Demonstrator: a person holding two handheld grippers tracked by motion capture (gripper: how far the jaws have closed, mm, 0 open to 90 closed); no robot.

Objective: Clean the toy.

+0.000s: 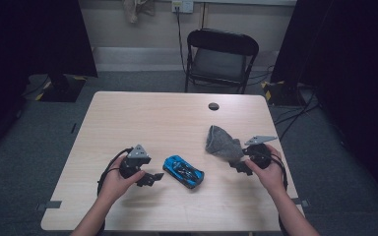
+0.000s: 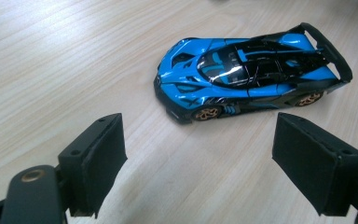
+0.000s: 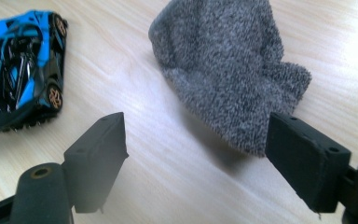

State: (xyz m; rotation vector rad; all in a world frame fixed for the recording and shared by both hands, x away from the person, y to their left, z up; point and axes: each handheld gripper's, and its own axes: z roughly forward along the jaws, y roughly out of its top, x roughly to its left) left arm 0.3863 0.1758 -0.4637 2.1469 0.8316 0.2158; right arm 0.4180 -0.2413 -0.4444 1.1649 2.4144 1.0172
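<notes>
Lying near the front edge of the light wood-grain table, mid-width, is a glossy blue-black toy sports car; fuzzy grey cloth sits toward right edge. Left gripper & right gripper: jaws apart, empty. Black folding chair behind, grey carpet.

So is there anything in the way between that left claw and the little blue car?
Nothing visible. The left gripper has its jaws open, with only bare table between them and the blue toy car. The grey cloth lies off by the right gripper.
</notes>
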